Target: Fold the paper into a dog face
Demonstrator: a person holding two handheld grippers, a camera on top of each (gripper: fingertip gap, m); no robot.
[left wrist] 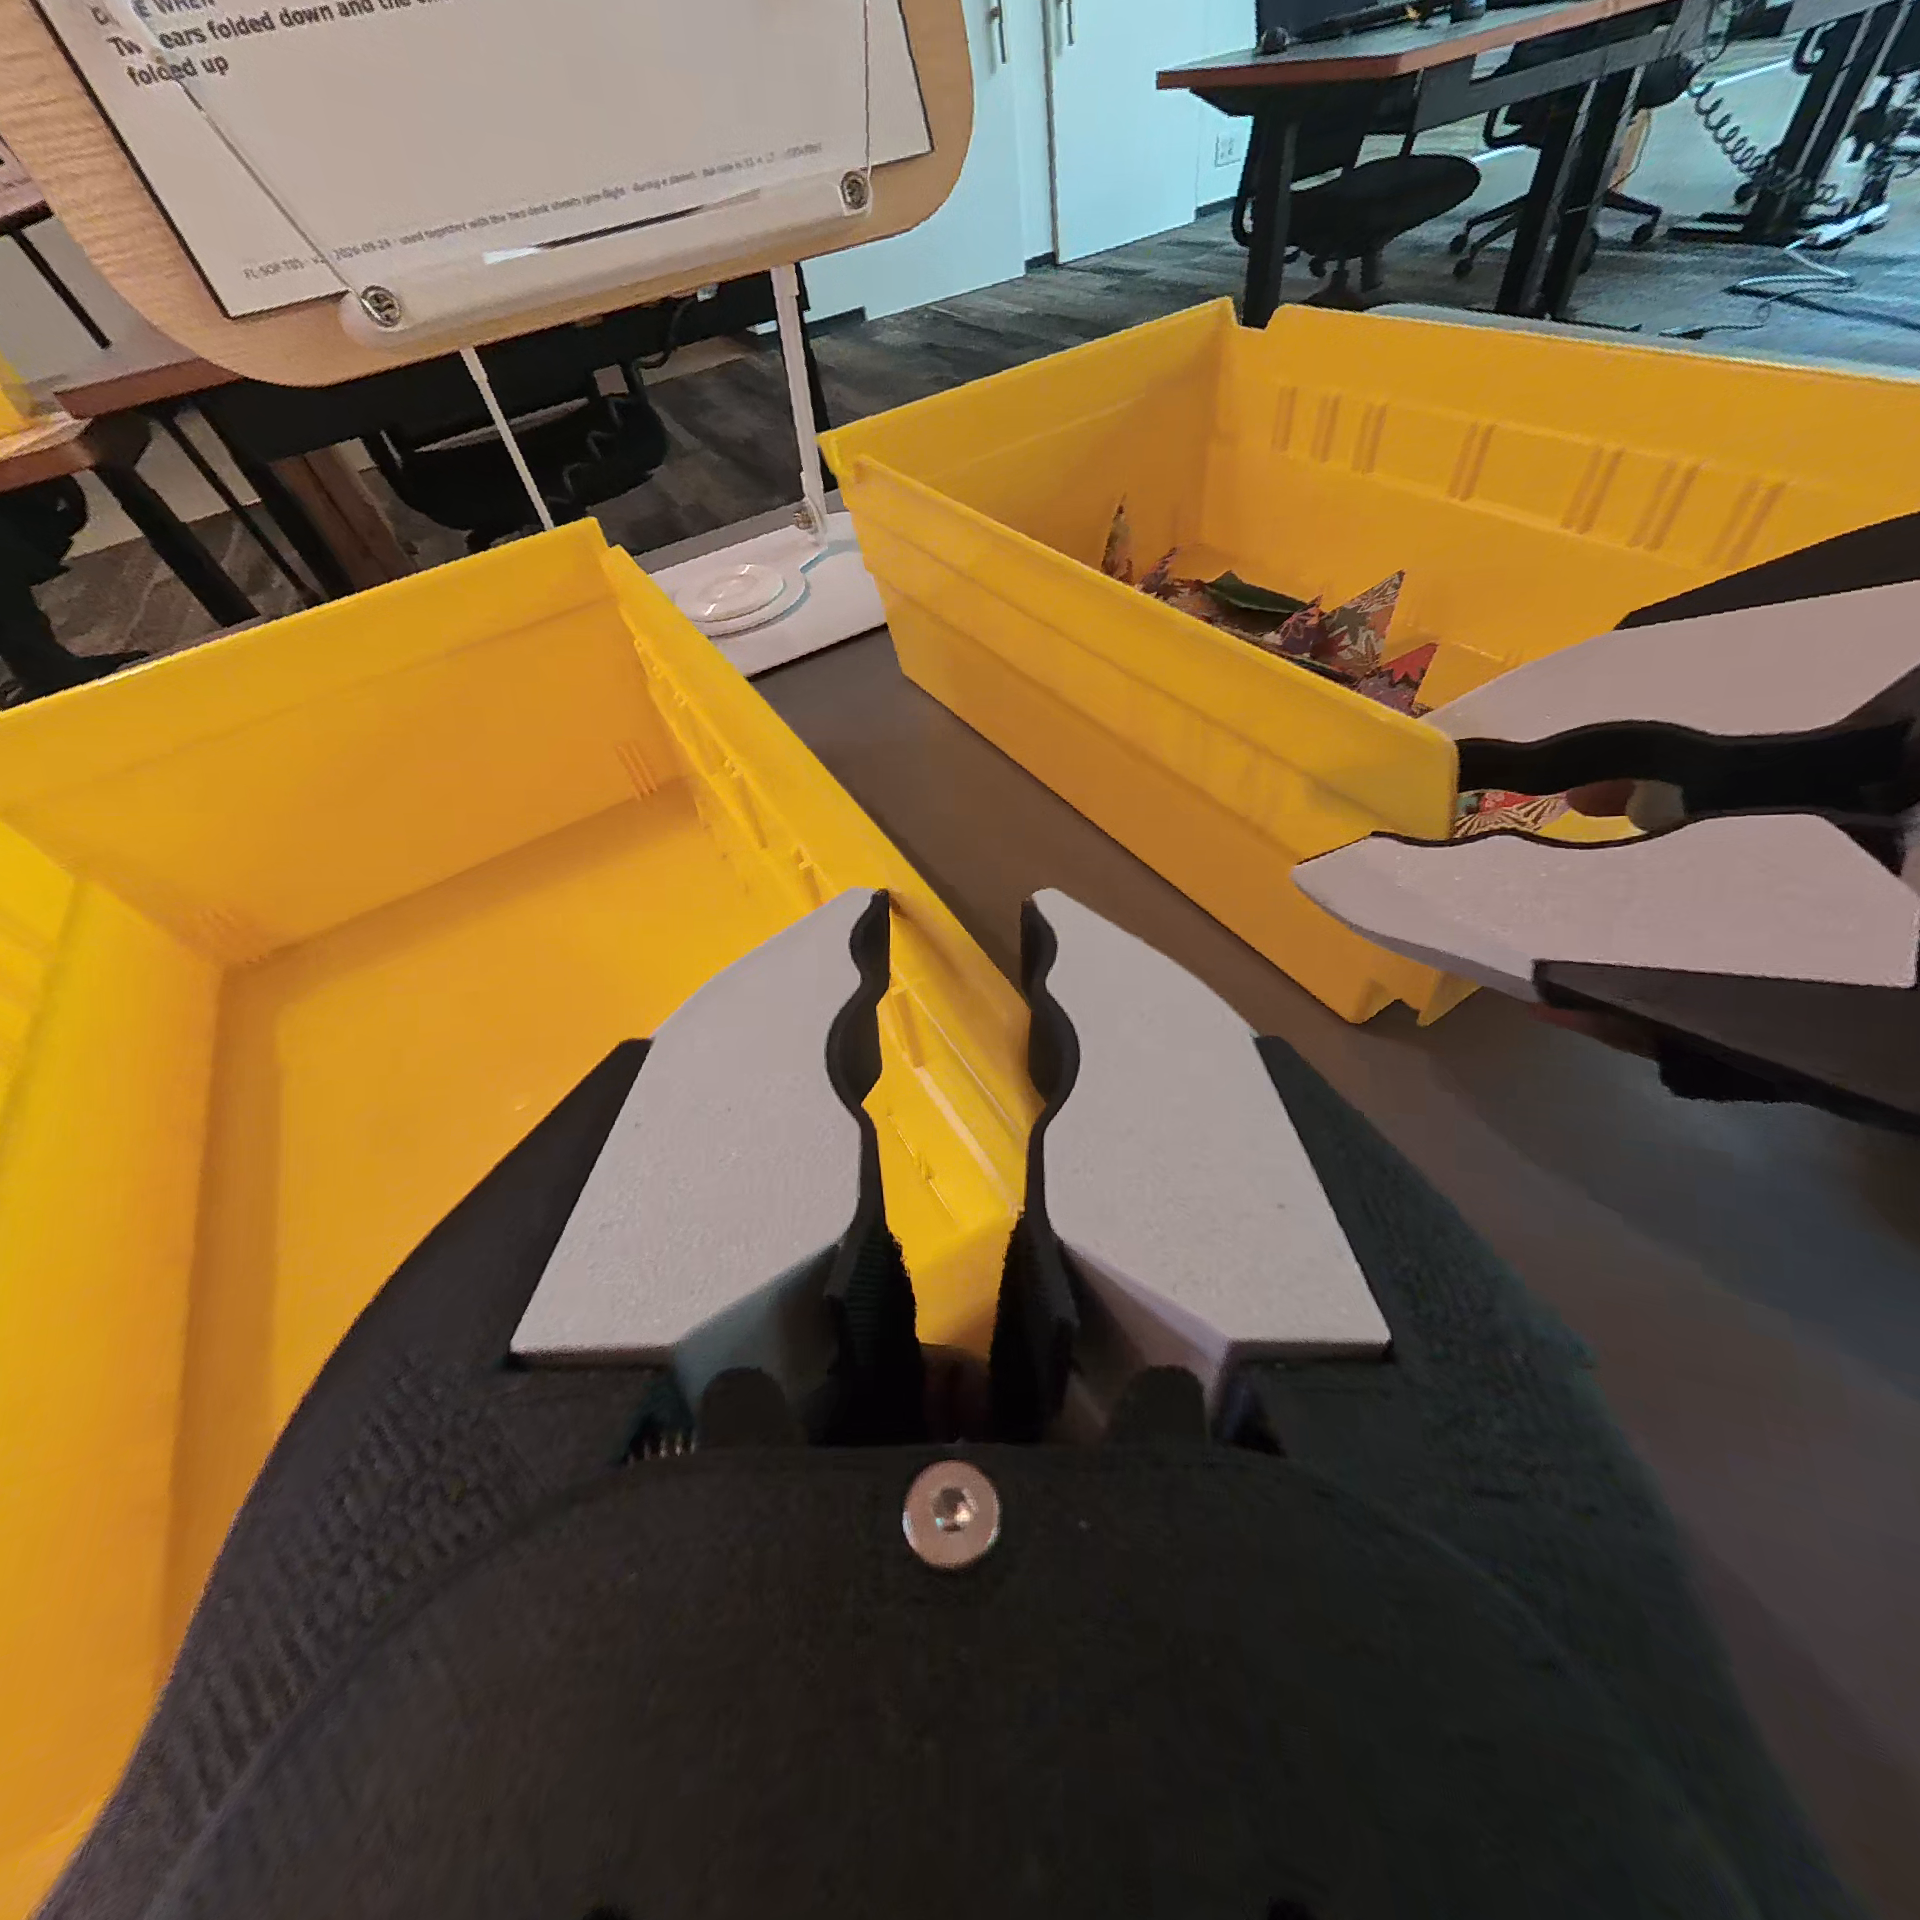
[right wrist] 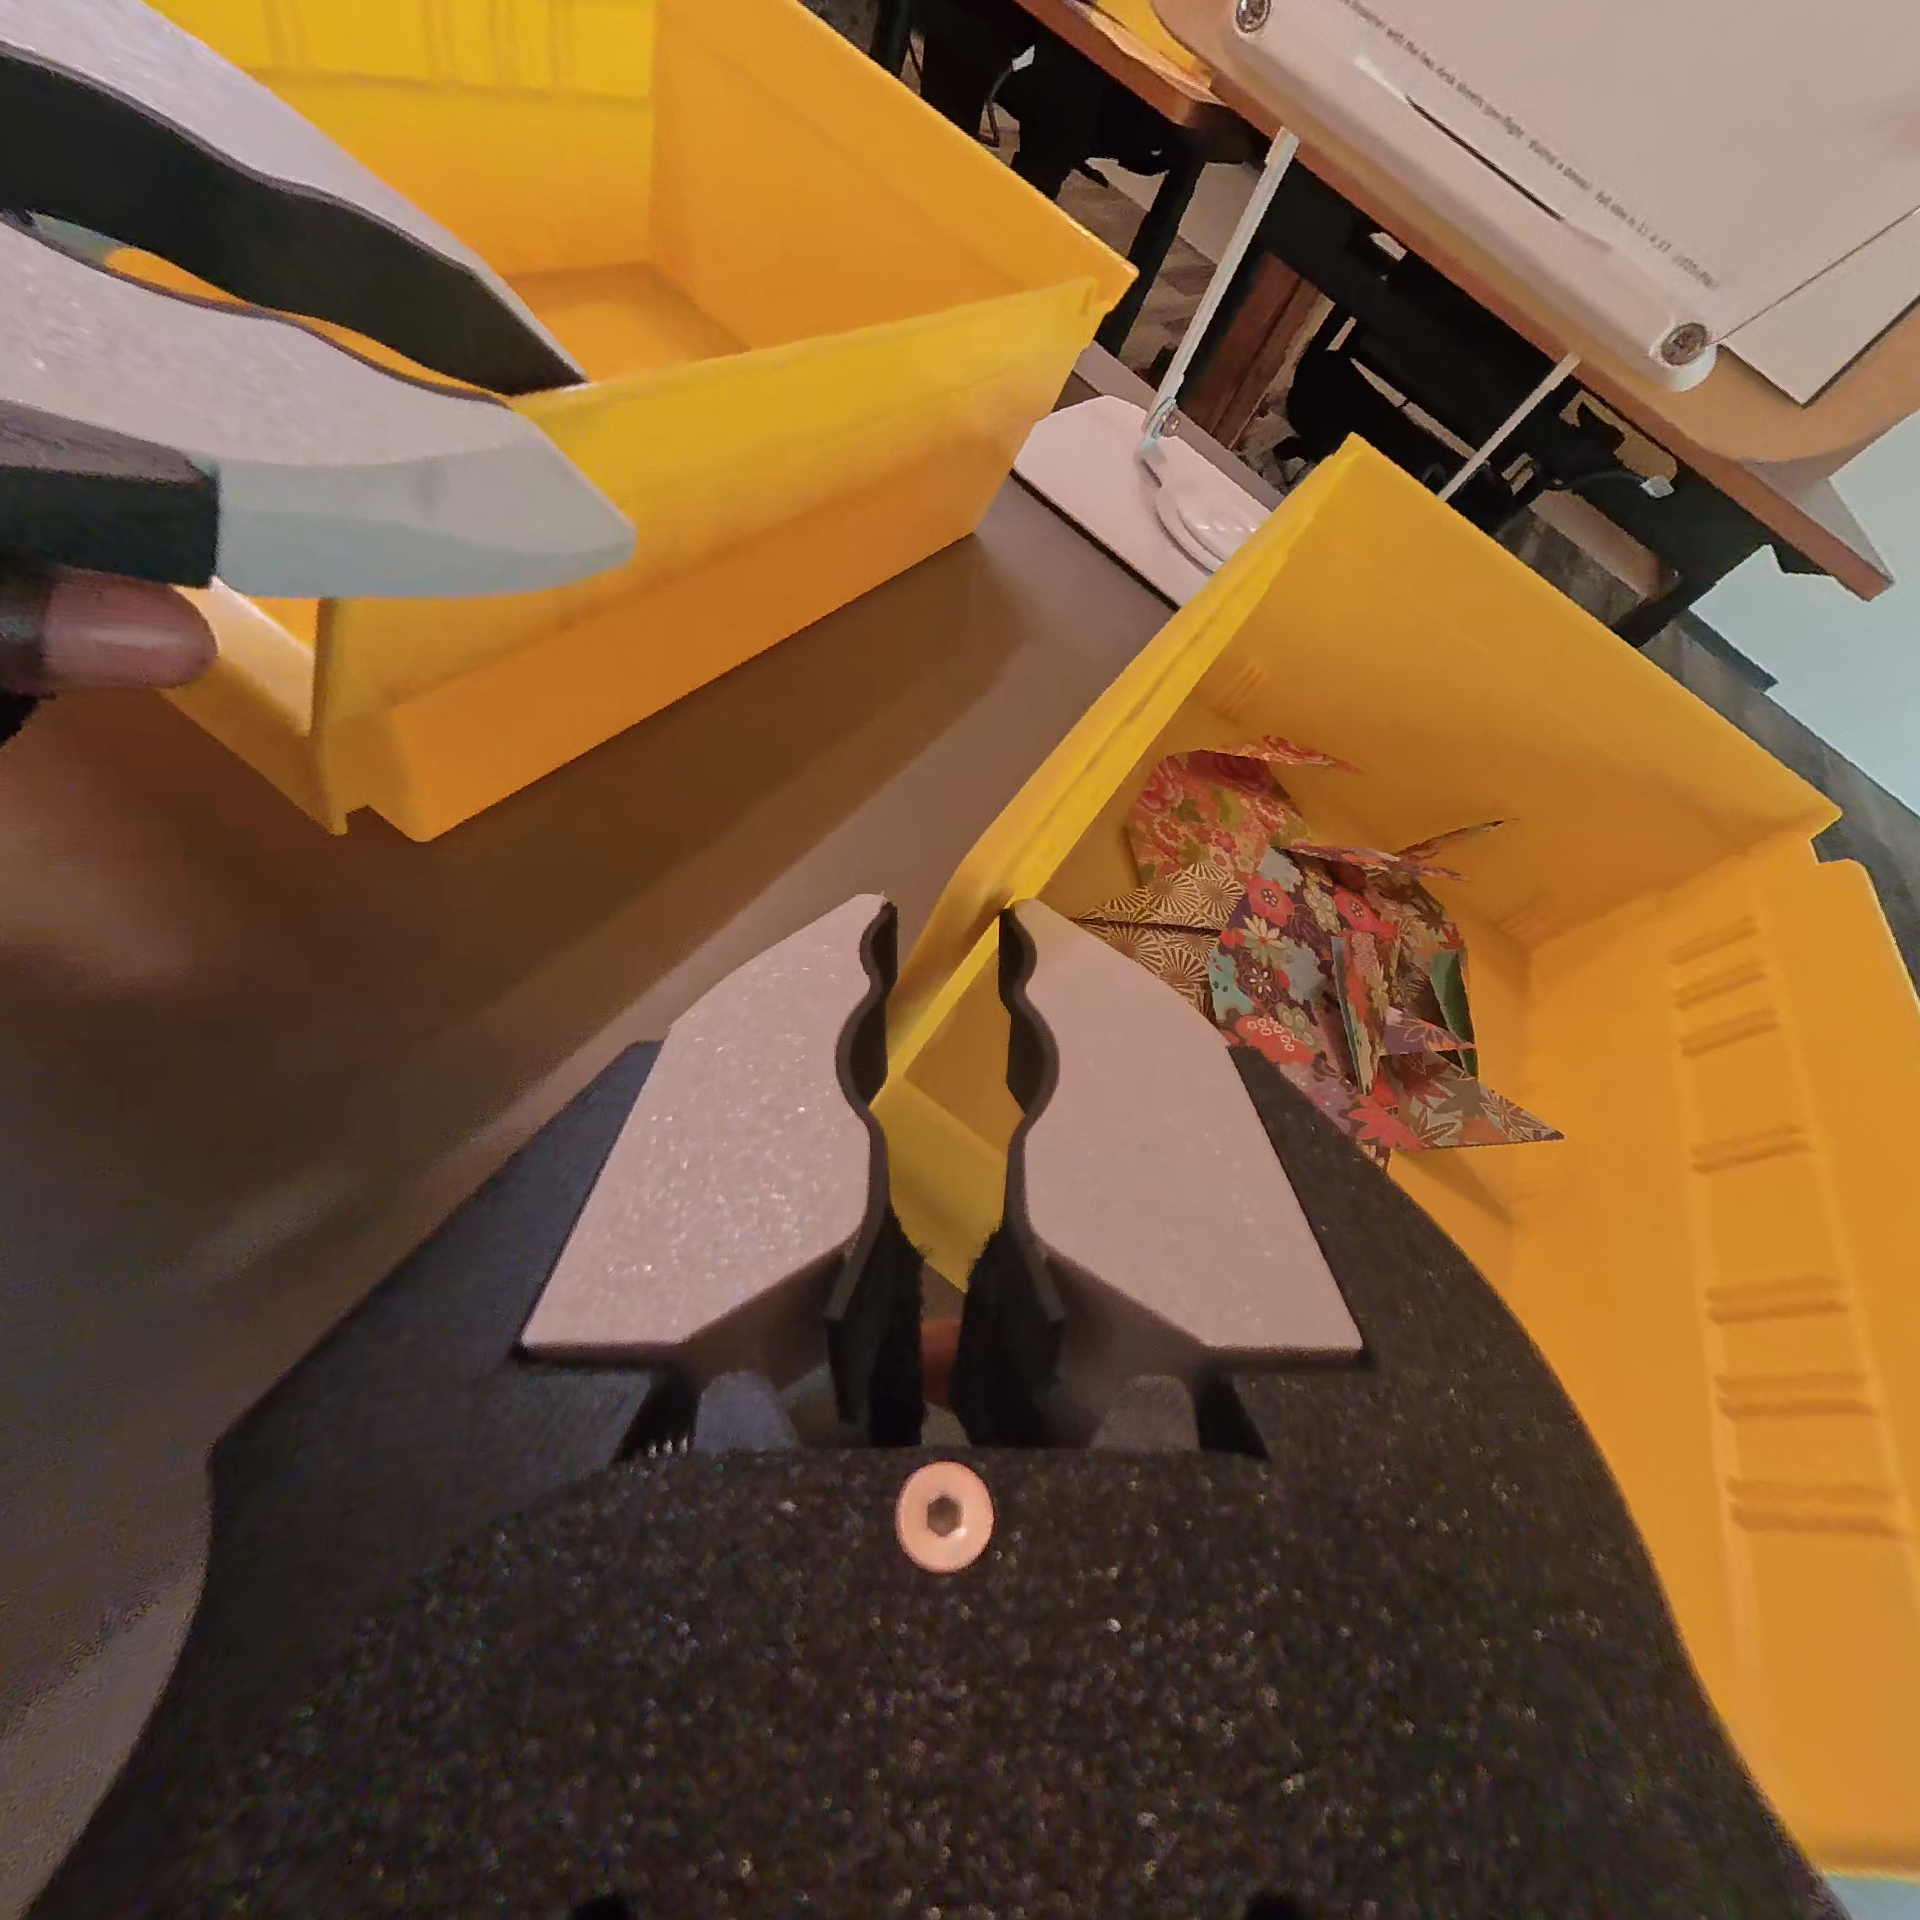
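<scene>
Patterned folded papers [right wrist: 1340, 956] in right yellow bin [right wrist: 1662, 935]; both grippers' jaws parted, empty, above.

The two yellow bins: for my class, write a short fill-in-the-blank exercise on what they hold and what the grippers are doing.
1. The patterned folded papers lie in the bin nearer the ____ gripper.
2. The other yellow bin holds ____.
3. Both bins stand on a grey ____.
4. The left gripper and the right gripper both have jaws slightly apart and grip ____.

Missing words: right; nothing; table; nothing
</scene>
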